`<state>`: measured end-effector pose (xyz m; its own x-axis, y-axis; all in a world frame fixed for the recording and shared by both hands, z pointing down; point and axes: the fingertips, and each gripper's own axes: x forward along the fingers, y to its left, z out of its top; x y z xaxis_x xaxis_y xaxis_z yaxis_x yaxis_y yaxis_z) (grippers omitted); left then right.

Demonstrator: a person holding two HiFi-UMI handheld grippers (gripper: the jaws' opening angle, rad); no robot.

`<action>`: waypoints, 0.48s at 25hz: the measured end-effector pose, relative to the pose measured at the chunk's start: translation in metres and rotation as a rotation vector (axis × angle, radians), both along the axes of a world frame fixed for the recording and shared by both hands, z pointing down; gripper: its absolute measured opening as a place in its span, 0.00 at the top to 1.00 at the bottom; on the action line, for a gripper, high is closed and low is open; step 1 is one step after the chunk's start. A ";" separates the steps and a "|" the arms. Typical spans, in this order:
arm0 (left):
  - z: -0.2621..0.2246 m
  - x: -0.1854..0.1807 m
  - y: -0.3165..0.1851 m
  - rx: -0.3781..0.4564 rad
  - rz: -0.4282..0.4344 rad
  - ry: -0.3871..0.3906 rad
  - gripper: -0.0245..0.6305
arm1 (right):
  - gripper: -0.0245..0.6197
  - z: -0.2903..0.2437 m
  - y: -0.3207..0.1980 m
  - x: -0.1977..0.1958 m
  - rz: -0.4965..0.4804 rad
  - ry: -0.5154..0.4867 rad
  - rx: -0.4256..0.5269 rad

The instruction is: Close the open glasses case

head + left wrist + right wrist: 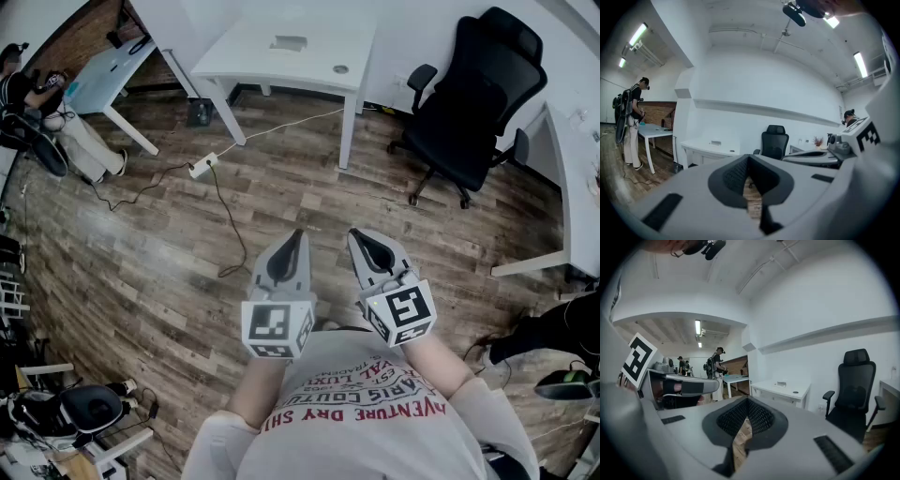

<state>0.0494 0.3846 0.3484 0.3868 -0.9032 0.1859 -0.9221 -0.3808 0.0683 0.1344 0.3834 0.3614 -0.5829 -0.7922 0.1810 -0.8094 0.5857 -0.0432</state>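
- Glasses case: seen in no view; probably light, stiff, rather slippery; press the top half at its free edge.
- Left gripper (296,240) and right gripper (362,240): jaws pressed together, holding nothing.
- Ahead of both: white desk (246,53); below: wooden floor (178,281).

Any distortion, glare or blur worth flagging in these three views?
Head view: strong fisheye bend, even light, white desk slightly washed out. Left gripper view: dark round vignette, ceiling light blown out. Right gripper view: same vignette, foreground soft, black chair clear.
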 end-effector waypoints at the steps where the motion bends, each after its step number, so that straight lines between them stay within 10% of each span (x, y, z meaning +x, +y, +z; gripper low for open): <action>1: 0.000 0.000 0.001 0.000 0.000 0.000 0.96 | 0.95 0.001 0.000 0.000 0.000 0.000 -0.004; 12: 0.000 -0.004 0.000 -0.005 -0.003 -0.007 0.96 | 0.95 0.001 -0.001 -0.003 0.004 -0.017 -0.017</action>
